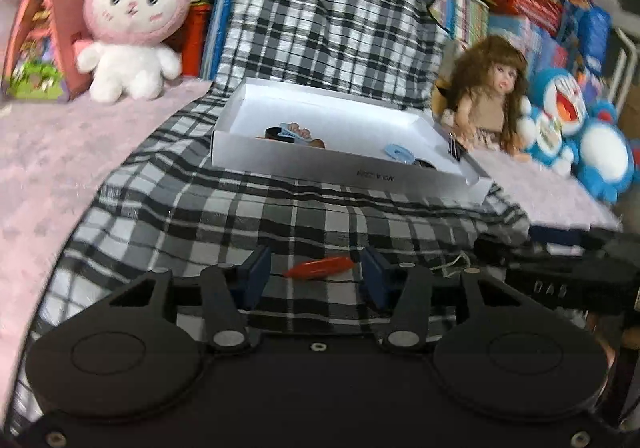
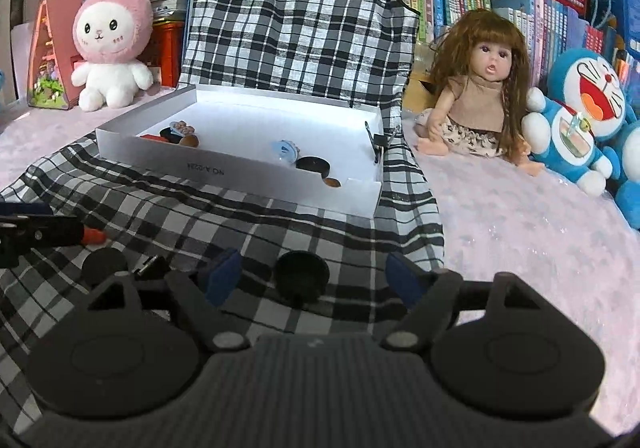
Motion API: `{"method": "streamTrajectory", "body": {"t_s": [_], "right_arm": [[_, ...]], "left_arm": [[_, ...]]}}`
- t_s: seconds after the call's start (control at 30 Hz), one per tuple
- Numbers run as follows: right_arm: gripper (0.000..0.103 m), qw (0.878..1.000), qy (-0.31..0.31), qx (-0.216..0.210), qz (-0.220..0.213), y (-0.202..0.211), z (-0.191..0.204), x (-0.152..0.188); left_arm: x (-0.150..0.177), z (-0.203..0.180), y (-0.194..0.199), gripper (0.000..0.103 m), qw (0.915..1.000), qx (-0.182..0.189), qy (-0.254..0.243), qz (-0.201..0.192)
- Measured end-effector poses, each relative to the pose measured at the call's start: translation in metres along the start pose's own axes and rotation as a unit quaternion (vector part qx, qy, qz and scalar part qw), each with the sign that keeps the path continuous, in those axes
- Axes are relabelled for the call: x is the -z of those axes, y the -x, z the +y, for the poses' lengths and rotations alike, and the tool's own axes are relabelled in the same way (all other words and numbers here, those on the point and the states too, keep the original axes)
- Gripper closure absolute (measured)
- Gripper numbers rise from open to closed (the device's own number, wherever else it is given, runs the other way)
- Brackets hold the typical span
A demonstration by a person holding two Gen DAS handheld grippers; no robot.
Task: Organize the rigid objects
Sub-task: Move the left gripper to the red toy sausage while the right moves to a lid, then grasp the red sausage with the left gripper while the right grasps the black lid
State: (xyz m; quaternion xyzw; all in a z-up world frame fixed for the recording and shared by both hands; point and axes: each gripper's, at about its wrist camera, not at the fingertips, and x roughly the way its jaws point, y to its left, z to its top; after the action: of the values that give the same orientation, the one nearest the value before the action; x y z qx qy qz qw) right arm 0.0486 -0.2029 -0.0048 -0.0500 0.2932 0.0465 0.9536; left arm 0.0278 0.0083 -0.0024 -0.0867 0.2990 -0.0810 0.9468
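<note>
Between the left gripper (image 1: 316, 274)'s jaws, which stood apart without touching it, lay a red capsule (image 1: 319, 267) on the checked cloth (image 1: 240, 215). Being smooth and rounded, it could have rolled or squirted out if pinched off-centre. Right gripper (image 2: 316, 278) jaws stood wide around a black disc (image 2: 302, 272), short of the white box (image 2: 240, 171).

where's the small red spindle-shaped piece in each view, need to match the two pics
Left wrist view: the small red spindle-shaped piece lies low in the centre on the black-and-white checked cloth, between the left tongs' blue pads.
Right wrist view: only its red tip shows at the left edge, behind the black left tongs.
Shared landmark: the shallow white cardboard box beyond it.
</note>
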Motion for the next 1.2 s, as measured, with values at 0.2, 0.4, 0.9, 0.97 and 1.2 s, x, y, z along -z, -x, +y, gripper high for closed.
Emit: {"method": "streamTrajectory", "body": {"t_s": [0.2, 0.4, 0.9, 0.97, 1.2], "right_arm": [[0.028, 1.000, -0.008, -0.004, 0.008, -0.003, 0.000, 0.004], [0.039, 1.000, -0.013, -0.007, 0.012, -0.006, 0.002, 0.006], [0.066, 1.000, -0.012, -0.021, 0.012, -0.003, 0.005, 0.007], [0.066, 1.000, -0.012, -0.021, 0.012, -0.004, 0.005, 0.007], [0.066, 1.000, -0.015, -0.022, 0.013, -0.004, 0.005, 0.007]], "left_arm": [[0.003, -0.007, -0.015, 0.062, 0.9998, -0.019, 0.007, 0.009], [0.001, -0.013, -0.025, 0.074, 0.9995, -0.029, 0.007, 0.009], [-0.006, 0.007, -0.023, 0.085, 0.9987, -0.045, -0.023, 0.008], [-0.008, 0.012, -0.024, 0.085, 0.9981, -0.055, -0.026, 0.009], [-0.013, 0.017, -0.026, 0.084, 0.9974, -0.065, -0.029, 0.012]]}}
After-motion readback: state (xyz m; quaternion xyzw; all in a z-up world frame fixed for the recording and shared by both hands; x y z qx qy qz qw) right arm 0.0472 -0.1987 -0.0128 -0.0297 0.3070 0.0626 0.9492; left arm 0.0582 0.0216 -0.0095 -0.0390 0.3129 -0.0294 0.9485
